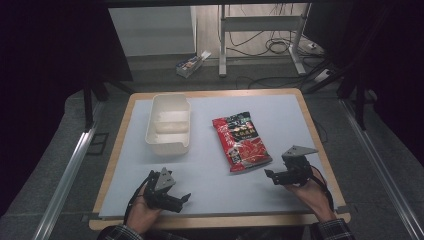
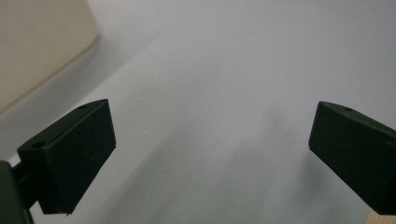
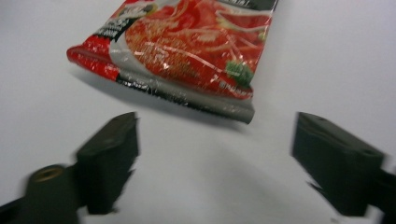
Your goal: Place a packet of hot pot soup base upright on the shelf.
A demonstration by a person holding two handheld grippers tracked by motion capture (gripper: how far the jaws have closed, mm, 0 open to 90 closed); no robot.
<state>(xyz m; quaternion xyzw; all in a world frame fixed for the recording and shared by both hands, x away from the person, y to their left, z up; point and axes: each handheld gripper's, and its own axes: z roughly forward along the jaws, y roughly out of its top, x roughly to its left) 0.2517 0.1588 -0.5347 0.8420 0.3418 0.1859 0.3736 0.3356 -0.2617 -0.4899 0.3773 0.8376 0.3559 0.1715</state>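
text: none legible | red packet (image 1: pixel 241 141): print too blurred

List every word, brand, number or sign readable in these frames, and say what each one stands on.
None can be quoted.
Red food packet: print in a dark band near its top and small print by the lower seam, too small in the high view and too blurred in the right gripper view to read.
Small box on the floor: markings too small to read.
White container: no text visible.
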